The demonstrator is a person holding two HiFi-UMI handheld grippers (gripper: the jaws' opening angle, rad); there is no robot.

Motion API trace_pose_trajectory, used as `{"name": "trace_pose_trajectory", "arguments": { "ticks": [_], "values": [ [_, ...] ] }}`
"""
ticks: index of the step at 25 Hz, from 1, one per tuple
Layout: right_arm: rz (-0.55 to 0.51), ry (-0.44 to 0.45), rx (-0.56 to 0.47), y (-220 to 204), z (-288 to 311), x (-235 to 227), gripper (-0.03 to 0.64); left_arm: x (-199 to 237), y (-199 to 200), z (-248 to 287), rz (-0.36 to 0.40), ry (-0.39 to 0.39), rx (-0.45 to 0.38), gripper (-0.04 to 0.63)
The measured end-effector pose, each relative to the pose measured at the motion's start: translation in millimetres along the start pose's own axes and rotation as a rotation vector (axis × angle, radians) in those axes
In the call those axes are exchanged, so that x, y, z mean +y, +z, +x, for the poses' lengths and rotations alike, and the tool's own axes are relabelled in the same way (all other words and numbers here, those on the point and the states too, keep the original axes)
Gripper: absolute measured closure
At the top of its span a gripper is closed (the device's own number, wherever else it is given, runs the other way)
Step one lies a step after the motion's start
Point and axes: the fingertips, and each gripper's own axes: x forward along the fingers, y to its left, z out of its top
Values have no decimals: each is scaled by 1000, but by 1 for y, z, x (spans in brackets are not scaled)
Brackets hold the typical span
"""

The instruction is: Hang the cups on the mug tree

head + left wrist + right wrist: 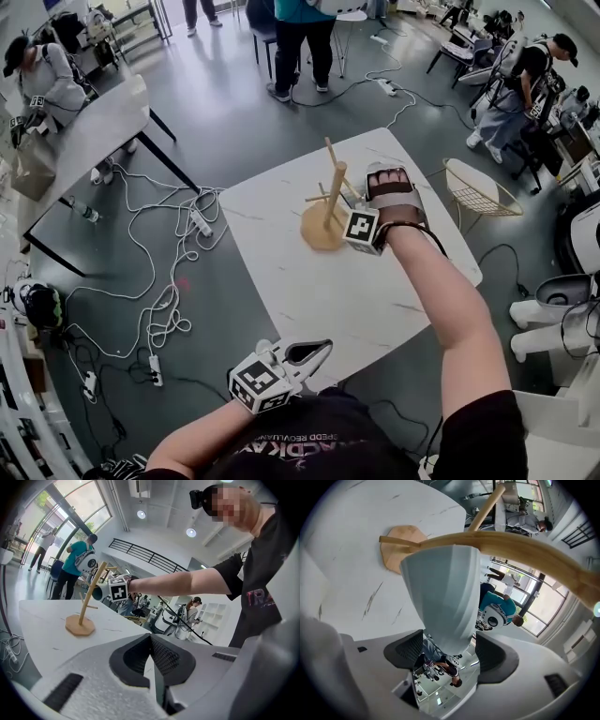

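You are holding the left gripper (319, 349) low at the near edge of the white desk (375, 300), well apart from everything else. Its jaws are pressing together with nothing between them.

Further along, the wooden mug tree (334, 195) is standing upright on its flat base towards the far side of the desk, with pegs sticking out from the stem.

On the right, you are reaching your arm out over the desk and bringing the right gripper (450, 637) in just beside the tree. Its jaws are pinching the narrow end of a pale ribbed cup (443, 588), one pad on each side, and the cup is widening away from the gripper. In the right gripper view a wooden peg (511, 545) is running across the far end of the cup, touching or nearly touching it, with the tree's base (401, 545) showing behind on the desk. The cup's handle is not showing in any view, so whether it is sitting on that peg cannot be told.
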Motion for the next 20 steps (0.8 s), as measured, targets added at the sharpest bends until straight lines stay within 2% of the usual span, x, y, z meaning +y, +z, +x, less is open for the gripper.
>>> {"name": "trace_pose_trajectory", "arguments": {
  "ticks": [11, 16, 19, 20],
  "values": [
    [46, -9, -20, -18, -20, 1, 281, -11, -1, 3, 19, -23, 15, 601],
    [120, -61, -65, -28, -26, 1, 281, -15, 0, 9, 36, -45, 24, 601],
    [211, -74, -104, -44, -42, -5, 282, -19, 1, 12, 45, -60, 31, 601],
    [240, -85, -118, -51, -48, -7, 302, -20, 1, 13, 48, -65, 33, 601]
  ]
}}
